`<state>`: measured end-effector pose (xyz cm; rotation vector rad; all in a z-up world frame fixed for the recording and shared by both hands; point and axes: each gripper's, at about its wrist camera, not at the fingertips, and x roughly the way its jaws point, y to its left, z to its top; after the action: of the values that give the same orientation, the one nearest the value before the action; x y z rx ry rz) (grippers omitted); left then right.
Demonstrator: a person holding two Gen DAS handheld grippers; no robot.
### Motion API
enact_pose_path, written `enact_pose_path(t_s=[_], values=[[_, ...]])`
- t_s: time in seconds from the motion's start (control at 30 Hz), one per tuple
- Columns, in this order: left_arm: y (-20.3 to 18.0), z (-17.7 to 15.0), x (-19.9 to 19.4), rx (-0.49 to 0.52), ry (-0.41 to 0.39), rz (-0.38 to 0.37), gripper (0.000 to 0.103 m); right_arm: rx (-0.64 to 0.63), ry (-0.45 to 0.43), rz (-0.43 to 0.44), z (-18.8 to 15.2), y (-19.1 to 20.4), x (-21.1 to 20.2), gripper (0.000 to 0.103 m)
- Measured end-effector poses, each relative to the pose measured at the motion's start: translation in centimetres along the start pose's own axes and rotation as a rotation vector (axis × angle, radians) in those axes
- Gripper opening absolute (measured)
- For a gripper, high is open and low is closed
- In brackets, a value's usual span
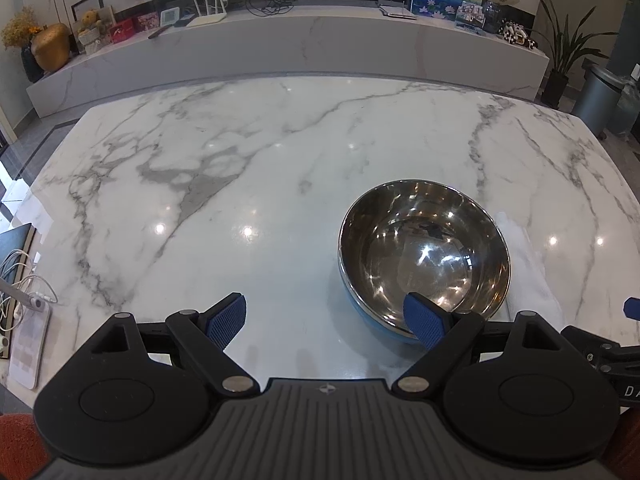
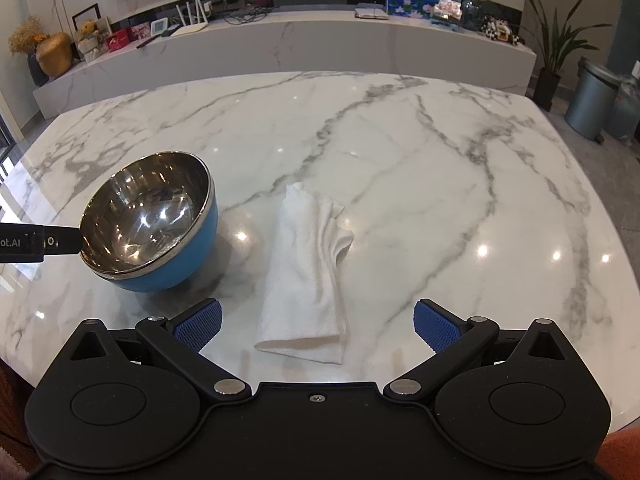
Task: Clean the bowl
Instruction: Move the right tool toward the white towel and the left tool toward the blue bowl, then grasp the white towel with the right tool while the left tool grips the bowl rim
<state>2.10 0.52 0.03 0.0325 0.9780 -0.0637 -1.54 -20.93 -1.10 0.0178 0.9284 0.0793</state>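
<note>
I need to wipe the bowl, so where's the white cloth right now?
In the right wrist view the folded white cloth lies flat on the marble table, just right of the blue bowl and ahead of the open right tongs.

Blue steel-lined bowl (image 2: 160,236), white cloth (image 2: 308,276)

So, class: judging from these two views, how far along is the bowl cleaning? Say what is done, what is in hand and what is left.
Done: nothing visible; the cloth lies folded on the table, untouched. In hand: the left gripper is open, one of its fingers over the near rim of the bowl; the right gripper is open, in line with the cloth. Left: grip the bowl, pick up the cloth, wipe.
</note>
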Motion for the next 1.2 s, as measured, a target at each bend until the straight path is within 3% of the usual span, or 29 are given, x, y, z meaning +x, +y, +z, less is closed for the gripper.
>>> enact_pose_path(t_s=[0.27, 0.6, 0.87, 1.2], values=[[0.0, 0.6, 1.3, 0.005, 0.023, -0.043, 0.086, -0.005, 0.002, 0.002, 0.4, -0.3, 0.9, 0.102], [0.6, 1.5, 3.7, -0.039, 0.064, -0.077, 0.086, 0.017, 0.028, 0.029, 1.0, -1.2, 3.4, 0.085], [0.8, 1.7, 5.7, -0.046, 0.105, -0.091, 0.086, 0.033, 0.051, 0.074, 1.1, -1.6, 5.7, 0.077], [0.6, 1.6, 7.3, -0.048, 0.147, -0.102, 0.086, 0.008, 0.048, 0.082, 1.3, -0.9, 7.1, 0.049]])
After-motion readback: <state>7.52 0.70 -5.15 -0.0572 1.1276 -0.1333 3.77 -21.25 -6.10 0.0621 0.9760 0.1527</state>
